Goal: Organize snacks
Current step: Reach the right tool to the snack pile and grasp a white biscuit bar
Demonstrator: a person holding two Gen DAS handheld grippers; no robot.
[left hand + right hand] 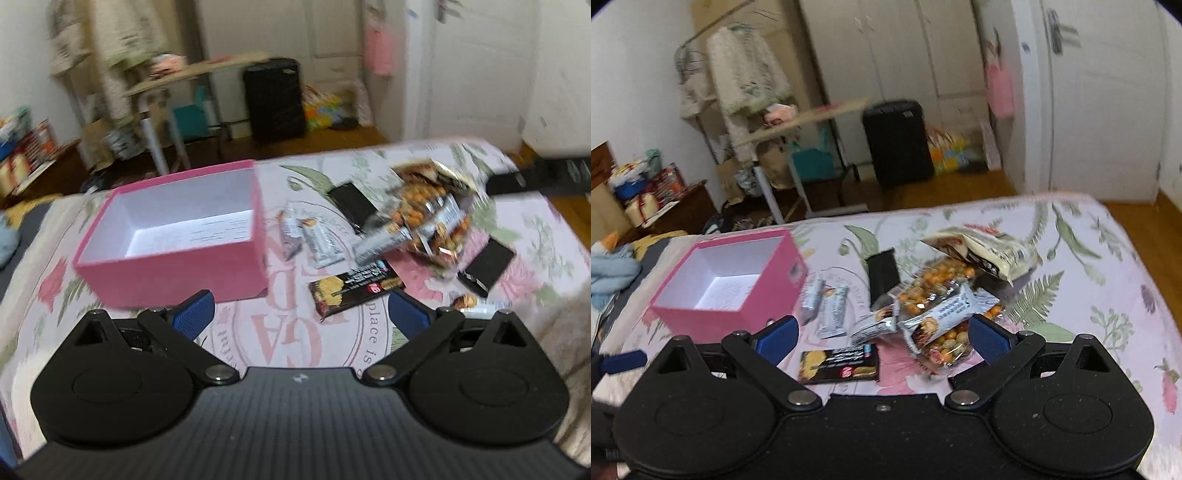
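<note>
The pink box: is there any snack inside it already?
No, the pink box shows only its bare white bottom, and the snack packets lie outside on the cloth.

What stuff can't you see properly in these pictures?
- Pink box: its floor print is blurred in both views.
- Snack pile: left wrist view smears it; packets overlap, so no count.
- Black packet: label too small to read.
- Person: out of frame; only left gripper and right gripper show.

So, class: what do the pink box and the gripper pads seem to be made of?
Pink box: probably matte paperboard, judging by its thin, straight walls and plain white lining. Pads: likely blue rubber or soft plastic, with a fine ribbed texture.
</note>
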